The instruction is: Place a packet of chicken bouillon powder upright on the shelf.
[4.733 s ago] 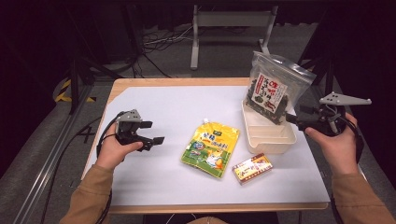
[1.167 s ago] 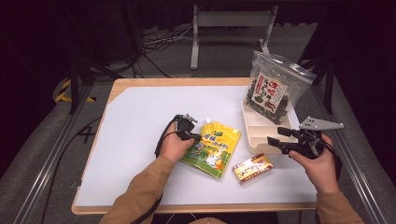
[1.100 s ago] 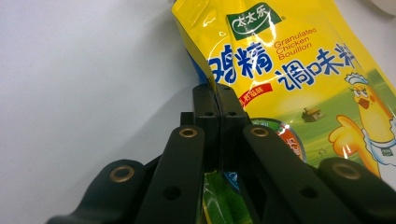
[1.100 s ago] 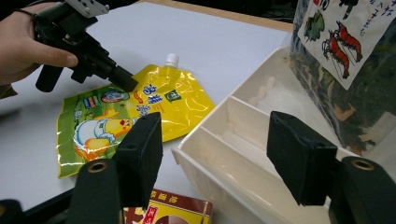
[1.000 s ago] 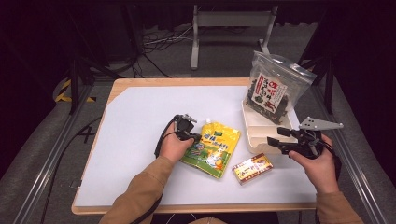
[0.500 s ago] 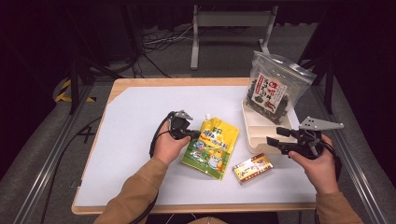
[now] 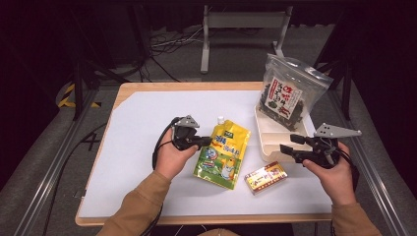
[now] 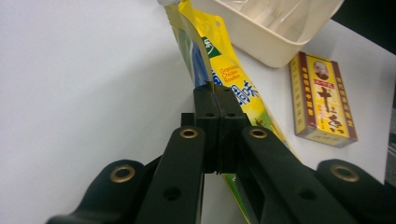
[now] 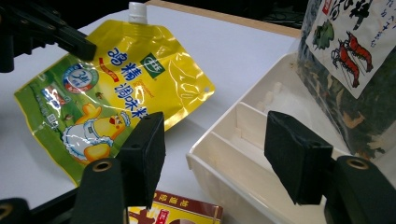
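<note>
Pouch point(image 7: 224, 153) of yellow foil lies on the white table point(image 7: 137, 123) — spout toward the far edge, long axis running away from the person. The left gripper point(image 7: 205, 142) pinches its left edge; the right gripper point(image 7: 287, 147) hangs wide beside the cream tray point(image 7: 268, 147), holding nothing.

White-topped table point(image 7: 147, 123) with wooden edge

A cream tray point(image 7: 275, 142) and a small red box point(image 7: 266, 177) lie on it, near each other.
</note>
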The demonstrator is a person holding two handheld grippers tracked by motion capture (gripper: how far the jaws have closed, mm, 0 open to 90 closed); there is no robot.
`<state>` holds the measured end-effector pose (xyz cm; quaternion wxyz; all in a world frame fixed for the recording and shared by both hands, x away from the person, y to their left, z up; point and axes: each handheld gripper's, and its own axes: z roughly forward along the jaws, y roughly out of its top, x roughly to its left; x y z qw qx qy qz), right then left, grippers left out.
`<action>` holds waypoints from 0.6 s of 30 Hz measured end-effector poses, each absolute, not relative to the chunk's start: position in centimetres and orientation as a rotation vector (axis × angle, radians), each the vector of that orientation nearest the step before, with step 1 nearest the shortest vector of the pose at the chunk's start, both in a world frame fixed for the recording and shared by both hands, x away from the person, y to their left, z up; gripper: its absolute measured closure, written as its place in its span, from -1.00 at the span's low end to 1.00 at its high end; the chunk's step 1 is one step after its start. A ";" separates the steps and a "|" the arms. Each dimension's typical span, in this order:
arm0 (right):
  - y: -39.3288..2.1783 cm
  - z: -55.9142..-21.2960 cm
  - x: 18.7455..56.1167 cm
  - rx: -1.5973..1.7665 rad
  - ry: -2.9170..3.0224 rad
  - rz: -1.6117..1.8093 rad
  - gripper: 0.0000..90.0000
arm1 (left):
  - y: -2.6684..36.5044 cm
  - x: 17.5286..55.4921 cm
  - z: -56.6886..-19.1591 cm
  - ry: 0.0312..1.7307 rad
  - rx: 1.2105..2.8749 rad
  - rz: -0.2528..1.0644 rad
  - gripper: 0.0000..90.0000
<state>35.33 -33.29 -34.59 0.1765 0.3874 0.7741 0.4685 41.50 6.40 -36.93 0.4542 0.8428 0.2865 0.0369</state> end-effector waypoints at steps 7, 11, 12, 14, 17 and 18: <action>-32.9 -34.6 35.3 1.090 2.205 1.334 -0.13 | 6.3 40.0 -35.7 0.635 2.047 0.117 1.00; -32.3 -34.6 35.2 1.071 2.225 1.350 -0.13 | 6.0 39.0 -35.0 0.584 2.037 0.130 1.00; -32.1 -34.6 35.2 1.066 2.232 1.351 -0.13 | 5.9 38.7 -34.8 0.564 2.033 0.129 1.00; -31.8 -34.6 35.3 1.057 2.246 1.356 -0.14 | 5.7 38.3 -34.5 0.530 2.031 0.135 1.00; -31.2 -34.8 35.4 1.037 2.266 1.355 -0.16 | 5.4 37.6 -34.1 0.492 2.025 0.146 1.00; -31.0 -34.9 35.4 1.035 2.273 1.353 -0.17 | 5.3 37.3 -34.0 0.480 2.023 0.139 1.00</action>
